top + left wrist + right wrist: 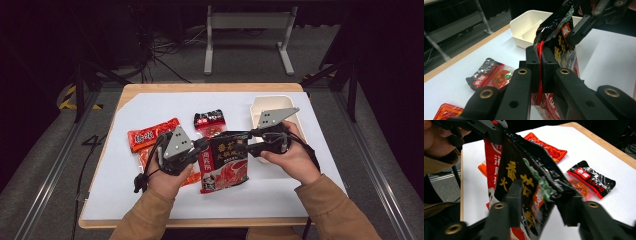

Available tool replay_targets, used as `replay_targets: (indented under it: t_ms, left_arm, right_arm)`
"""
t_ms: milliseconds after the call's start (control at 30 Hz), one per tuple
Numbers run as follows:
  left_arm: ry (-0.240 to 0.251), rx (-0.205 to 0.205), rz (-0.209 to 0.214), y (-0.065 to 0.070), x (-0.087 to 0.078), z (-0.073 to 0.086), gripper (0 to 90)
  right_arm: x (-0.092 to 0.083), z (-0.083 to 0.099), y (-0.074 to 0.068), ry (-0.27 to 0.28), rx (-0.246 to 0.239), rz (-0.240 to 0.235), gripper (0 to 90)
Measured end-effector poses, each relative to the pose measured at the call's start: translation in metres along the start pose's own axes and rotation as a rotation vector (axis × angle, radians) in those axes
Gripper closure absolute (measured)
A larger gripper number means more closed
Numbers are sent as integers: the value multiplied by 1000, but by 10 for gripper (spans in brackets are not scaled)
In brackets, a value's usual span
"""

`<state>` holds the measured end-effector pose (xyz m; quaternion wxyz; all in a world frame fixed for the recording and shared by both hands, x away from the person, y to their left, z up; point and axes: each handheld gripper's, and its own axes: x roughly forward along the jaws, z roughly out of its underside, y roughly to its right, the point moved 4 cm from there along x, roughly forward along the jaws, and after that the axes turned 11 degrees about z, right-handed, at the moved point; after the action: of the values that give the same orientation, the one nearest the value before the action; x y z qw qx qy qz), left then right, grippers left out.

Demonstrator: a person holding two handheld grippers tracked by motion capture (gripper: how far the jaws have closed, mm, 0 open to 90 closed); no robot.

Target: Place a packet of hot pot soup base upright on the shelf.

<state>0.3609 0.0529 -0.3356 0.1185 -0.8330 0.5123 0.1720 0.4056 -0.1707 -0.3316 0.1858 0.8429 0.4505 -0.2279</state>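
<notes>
Two tongs on one soft sauce pouch

Two edges are taken: the left gripper (541, 62) is clamped on the pouch's (224, 162) red side seam, while the right gripper (541, 202) has its jaws around the opposite edge, still slack. Pouch looks light, floppy, slick; flat seams grip best. Left gripper view reveals the white tray (524, 27) behind

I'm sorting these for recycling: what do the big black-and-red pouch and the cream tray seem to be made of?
Pouch: apparently thin, glossy plastic film; it creases and buckles where the left gripper pinches its edge, and catches highlights. Tray: looks like rigid, matte cream plastic, with smooth moulded walls and rounded corners; it could be another moulded material.
</notes>
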Motion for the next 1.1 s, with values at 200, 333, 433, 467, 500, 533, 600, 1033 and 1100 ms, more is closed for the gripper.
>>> replay_targets:
  t_ms: [200,333,433,467,500,533,600,1033,1100]
  left_arm:
    - [13,-12,11,-1,-2,0,868]
    - [24,-20,17,-3,-4,-1,863]
    - [39,-56,51,-7,-7,0,830]
    - [39,-56,51,-7,-7,0,815]
    - [50,-88,74,-9,-7,2,815]
    - [54,-102,93,-11,-8,3,781]
    - [75,-135,133,-14,-9,4,666]
    - [100,-188,169,-28,-31,11,425]
    - [98,-191,163,-29,-32,12,418]
  right_arm:
    - [-3,-2,3,-11,23,-4,766]
    - [-4,-5,3,-9,40,0,779]
    - [-6,-10,2,-20,68,-8,798]
    - [-6,-10,2,-20,68,-8,798]
    - [-6,-11,2,-21,76,-9,801]
    - [-6,-12,3,-22,82,-9,803]
    - [-7,-15,3,-15,86,-8,806]
    - [-19,-32,13,31,56,45,806]
    - [-20,-33,15,36,52,51,806]
